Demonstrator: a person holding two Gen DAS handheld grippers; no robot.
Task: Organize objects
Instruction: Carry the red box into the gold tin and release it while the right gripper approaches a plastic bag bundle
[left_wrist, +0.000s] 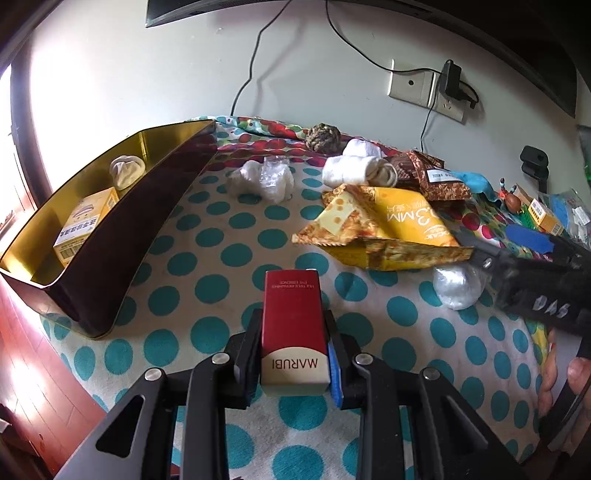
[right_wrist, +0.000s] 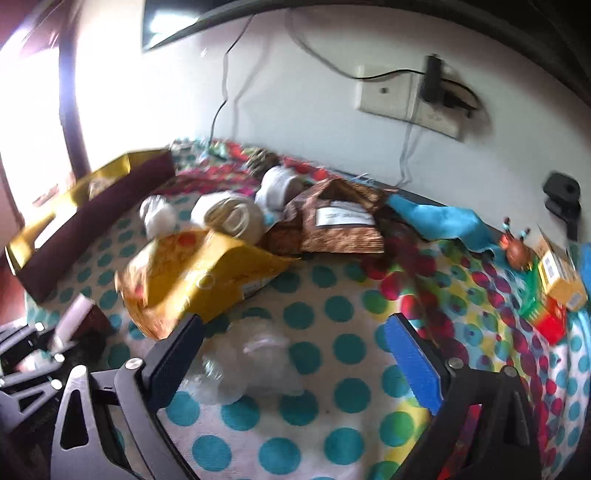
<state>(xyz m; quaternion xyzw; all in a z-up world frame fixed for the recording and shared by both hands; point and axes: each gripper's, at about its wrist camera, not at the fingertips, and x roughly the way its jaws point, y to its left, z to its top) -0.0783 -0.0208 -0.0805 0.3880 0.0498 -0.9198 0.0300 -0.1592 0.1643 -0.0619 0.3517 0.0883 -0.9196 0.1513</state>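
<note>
2 grippers over polka-dot cloth (left_wrist: 236, 254), left gripper (left_wrist: 293, 354) clamping red box (left_wrist: 293, 321), right gripper (right_wrist: 291, 354) fingers spread.

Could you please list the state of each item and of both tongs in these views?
Left tongs: shut on the red Marubi box, held above the cloth.
Right tongs: open, over a crumpled clear plastic wrap.
Gold tray: open, holding a yellow carton and a white bundle.
Yellow snack bag: lying flat, creased.
Brown pouch: lying flat.
Charger: plugged in.
</note>
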